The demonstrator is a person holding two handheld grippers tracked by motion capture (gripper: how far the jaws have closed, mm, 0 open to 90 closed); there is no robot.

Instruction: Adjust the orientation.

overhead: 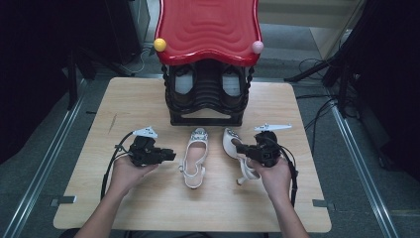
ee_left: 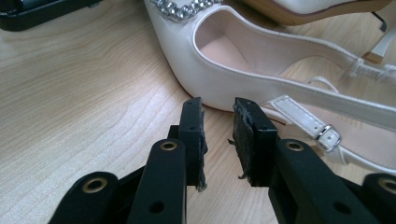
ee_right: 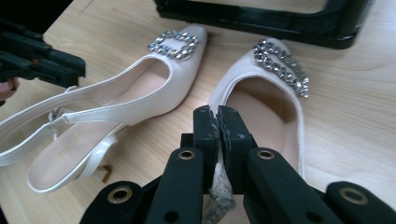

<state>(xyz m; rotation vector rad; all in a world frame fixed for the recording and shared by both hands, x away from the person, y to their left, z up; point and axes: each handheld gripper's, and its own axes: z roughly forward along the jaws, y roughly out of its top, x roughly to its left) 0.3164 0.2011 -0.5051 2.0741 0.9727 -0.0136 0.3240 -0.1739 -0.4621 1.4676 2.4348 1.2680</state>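
Two white slingback heels with rhinestone buckles lie on the wooden table (overhead: 148, 208). The left shoe (overhead: 194, 157) (ee_left: 224, 79) (ee_right: 140, 93) rests flat, toe toward the rack. My left gripper (overhead: 172, 154) (ee_left: 218, 116) sits just left of it, jaws a little apart, nothing between them, tips close to the shoe's side wall. The right shoe (overhead: 233, 141) (ee_right: 275, 88) leans over, its heel pointing toward the person. My right gripper (overhead: 240, 148) (ee_right: 217, 114) is shut on the rim of that shoe's opening. The left gripper's fingers (ee_right: 42, 63) also appear in the right gripper view.
A black shoe rack (overhead: 205, 119) with a red wavy top (overhead: 208, 25) stands at the table's far middle, holding dark shoes (overhead: 183, 87). Its black base (ee_right: 261, 18) lies just beyond both toes. Bare wood spreads to the left, right and front.
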